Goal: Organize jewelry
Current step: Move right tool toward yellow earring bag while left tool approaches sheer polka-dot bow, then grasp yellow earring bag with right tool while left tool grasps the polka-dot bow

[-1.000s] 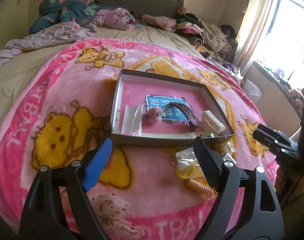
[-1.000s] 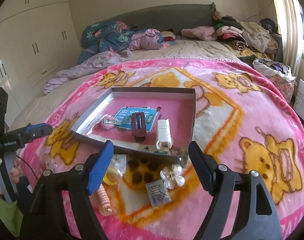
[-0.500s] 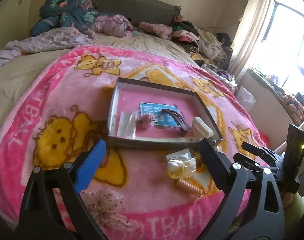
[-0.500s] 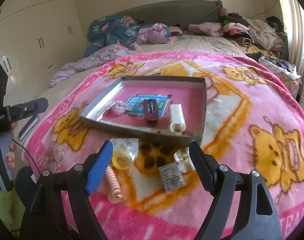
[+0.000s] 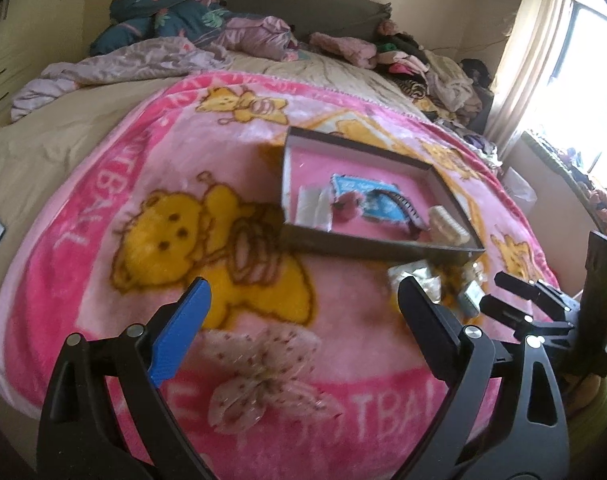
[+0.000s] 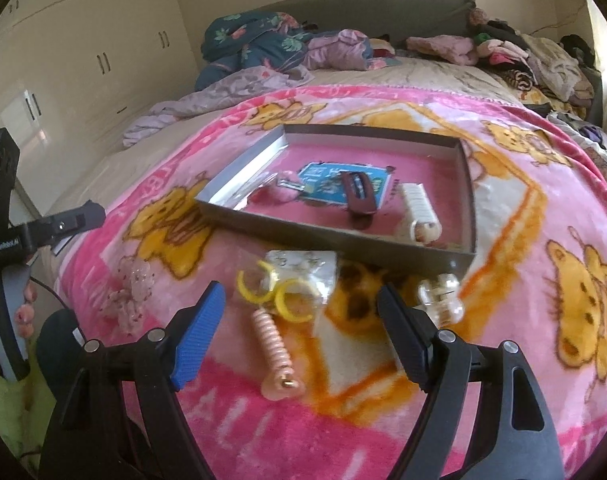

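While our left gripper [image 5: 303,312] is hovering with its fingers spread wide and nothing between them, having just been opening further, a pale sequinned bow [image 5: 263,376] is lying on the pink blanket [image 5: 103,184] right below it. Our right gripper [image 6: 303,312] is likewise standing spread and empty, and between its tips we are seeing a ribbed peach hair clip [image 6: 273,344], with a clear packet of yellow hoops [image 6: 291,280] just beyond it and a clear claw clip [image 6: 441,300] off to the right. Further out, the shallow open box [image 6: 331,238] is sitting on the blanket near these loose pieces, and it is holding a blue card [image 6: 335,182], a dark red barrette [image 6: 357,196], a cream claw clip [image 6: 417,212] and a small pink fluffy piece [image 6: 279,194]. Beyond the blanket, crumpled bedding and clothes are piling along the headboard [image 6: 383,4]
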A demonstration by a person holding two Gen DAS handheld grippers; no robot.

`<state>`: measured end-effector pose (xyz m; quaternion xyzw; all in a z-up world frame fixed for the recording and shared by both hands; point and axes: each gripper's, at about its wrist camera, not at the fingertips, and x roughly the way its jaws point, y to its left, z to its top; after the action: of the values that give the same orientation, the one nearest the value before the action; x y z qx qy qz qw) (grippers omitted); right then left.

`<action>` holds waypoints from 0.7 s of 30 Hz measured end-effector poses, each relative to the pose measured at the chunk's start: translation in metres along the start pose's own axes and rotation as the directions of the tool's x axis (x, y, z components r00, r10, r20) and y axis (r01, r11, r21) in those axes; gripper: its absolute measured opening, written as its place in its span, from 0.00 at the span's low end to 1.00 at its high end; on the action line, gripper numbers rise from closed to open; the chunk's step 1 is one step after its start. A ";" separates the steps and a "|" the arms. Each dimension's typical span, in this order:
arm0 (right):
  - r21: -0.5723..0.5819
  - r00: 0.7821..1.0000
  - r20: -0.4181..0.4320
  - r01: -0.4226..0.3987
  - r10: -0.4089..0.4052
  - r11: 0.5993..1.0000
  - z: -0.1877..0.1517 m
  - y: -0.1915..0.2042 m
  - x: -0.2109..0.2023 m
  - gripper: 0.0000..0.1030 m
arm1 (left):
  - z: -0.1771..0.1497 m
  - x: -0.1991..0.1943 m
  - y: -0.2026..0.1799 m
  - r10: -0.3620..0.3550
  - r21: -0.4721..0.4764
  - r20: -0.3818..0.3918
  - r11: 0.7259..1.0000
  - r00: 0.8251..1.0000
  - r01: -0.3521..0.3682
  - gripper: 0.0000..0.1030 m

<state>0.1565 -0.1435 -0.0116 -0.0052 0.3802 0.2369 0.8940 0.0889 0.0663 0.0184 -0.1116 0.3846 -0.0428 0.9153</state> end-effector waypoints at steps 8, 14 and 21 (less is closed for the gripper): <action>0.006 0.999 -0.046 -0.006 0.007 1.000 -0.006 0.014 0.022 0.76 | -0.022 0.006 0.017 0.036 -0.018 -0.041 0.999 0.999 -0.037 0.85; 0.057 0.997 -0.076 0.006 -0.002 0.998 -0.008 0.015 0.042 0.76 | -0.037 0.015 0.028 0.046 -0.031 -0.077 0.998 0.996 -0.049 0.85; 0.078 0.994 -0.105 0.034 -0.026 0.996 -0.010 0.019 0.067 0.76 | -0.050 0.025 0.036 0.031 -0.046 -0.118 0.998 0.993 -0.036 0.85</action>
<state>0.1819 -0.1007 -0.0609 0.0126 0.4352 0.2073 0.8760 0.0702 0.0883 -0.0416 -0.1242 0.4406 -0.0248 0.8887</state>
